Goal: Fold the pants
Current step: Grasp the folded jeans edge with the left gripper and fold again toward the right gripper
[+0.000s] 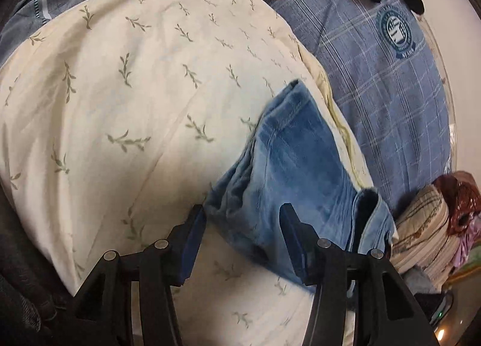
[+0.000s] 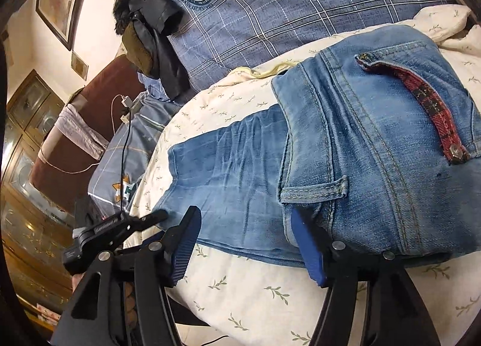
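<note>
Nearest to us, our left gripper holds its jaws wide apart, empty, just over the cream leaf-print duvet, with the near edge of the jeans lying between the two fingers and one finger over the denim. Our right gripper also has its jaws spread apart with nothing clamped; one blue-padded finger sits at the waistband fold, the other beside the flattened leg.

The jeans lie folded on the duvet, the seat part doubled over the legs, a belt loop and a pocket flap with red plaid lining facing up. In the right wrist view our left gripper reaches in from the left, its tip touching the leg's edge.

Beyond the jeans, a blue plaid pillow with a round crest rests against the duvet. A black fur-trimmed jacket lies farther back, and a charging cable trails beside the bed.
</note>
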A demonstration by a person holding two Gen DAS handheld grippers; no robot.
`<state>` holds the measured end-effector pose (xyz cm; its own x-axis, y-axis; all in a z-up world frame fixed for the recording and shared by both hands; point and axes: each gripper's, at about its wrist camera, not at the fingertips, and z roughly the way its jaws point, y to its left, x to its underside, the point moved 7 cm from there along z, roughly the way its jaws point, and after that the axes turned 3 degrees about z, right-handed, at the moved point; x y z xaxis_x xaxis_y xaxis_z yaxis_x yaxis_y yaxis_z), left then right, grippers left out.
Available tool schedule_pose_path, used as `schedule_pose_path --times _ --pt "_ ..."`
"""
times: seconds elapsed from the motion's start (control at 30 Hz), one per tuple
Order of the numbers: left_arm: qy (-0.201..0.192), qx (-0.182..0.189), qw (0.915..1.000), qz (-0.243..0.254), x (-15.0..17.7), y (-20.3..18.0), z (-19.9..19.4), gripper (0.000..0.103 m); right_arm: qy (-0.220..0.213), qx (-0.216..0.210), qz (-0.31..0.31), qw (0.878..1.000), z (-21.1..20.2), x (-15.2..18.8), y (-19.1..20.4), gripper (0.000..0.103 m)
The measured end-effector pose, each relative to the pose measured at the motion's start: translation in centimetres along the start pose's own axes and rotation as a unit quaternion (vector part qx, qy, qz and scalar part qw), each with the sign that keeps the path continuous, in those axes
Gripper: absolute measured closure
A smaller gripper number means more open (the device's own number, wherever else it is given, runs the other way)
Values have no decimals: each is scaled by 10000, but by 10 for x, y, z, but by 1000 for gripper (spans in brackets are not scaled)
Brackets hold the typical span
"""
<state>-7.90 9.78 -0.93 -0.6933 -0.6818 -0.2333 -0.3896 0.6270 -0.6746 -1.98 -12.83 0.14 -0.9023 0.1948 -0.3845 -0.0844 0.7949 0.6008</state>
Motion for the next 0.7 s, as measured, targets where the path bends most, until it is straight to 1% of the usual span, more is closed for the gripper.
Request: schedule_pose_path --times 0.03,0.07,0.1,0.17,0.23,0.27,0.3,0.33,0.37,0.4,0.43,0.5,0.53,0.57,0.6,0.63,0.7 --pt "-50 -81 10000 11 -1 -2 3 59 14 -37 3 10000 0 0 1 39" --pt "-91 -225 9997 44 -2 -2 6 83 41 -77 11 10000 1 0 2 39" --pt "-60 -308 9994 153 -2 -8 13 85 90 -134 6 9999 2 0 4 39" --pt "-214 -444 9982 331 -1 -17 11 85 328 -277 -23 9991 7 -1 12 39" --pt "-370 -634 9956 590 3 -27 9 83 611 -426 3 9972 16 -7 23 39" --pt "-395 -748 9943 645 4 -28 10 78 737 -542 -15 9958 22 -11 31 39" --pt "-319 -900 9936 605 5 -24 15 72 836 -633 -57 9945 27 -15 39 39" --pt "-260 -863 9944 545 5 -22 17 73 990 -675 -130 9927 36 -20 50 38" --pt "-265 -714 9961 435 4 -20 18 74 1225 -641 -195 9902 49 -25 59 34" --pt "-254 -552 9978 264 2 -20 16 79 1481 -621 -256 9867 63 -29 70 33" --pt "-201 -390 9989 154 1 -19 15 81 1691 -596 -328 9833 77 -31 81 33" --pt "-233 -315 9991 160 1 -20 13 84 1983 -609 -462 9772 98 -35 99 33" --pt "-297 -364 9985 294 3 -23 10 85 2150 -694 -506 9728 110 -38 109 33" --pt "-411 -476 9966 528 4 -27 6 85 2345 -733 -515 9680 123 -40 118 33" --pt "-586 -632 9924 875 6 -36 1 85 2564 -694 -508 9627 137 -41 125 33" --pt "-734 -740 9874 1190 8 -45 -4 86 2748 -647 -524 9579 147 -41 129 33" --pt "-1090 -930 9718 1874 16 -68 -14 86 3037 -579 -607 9491 165 -39 136 33"
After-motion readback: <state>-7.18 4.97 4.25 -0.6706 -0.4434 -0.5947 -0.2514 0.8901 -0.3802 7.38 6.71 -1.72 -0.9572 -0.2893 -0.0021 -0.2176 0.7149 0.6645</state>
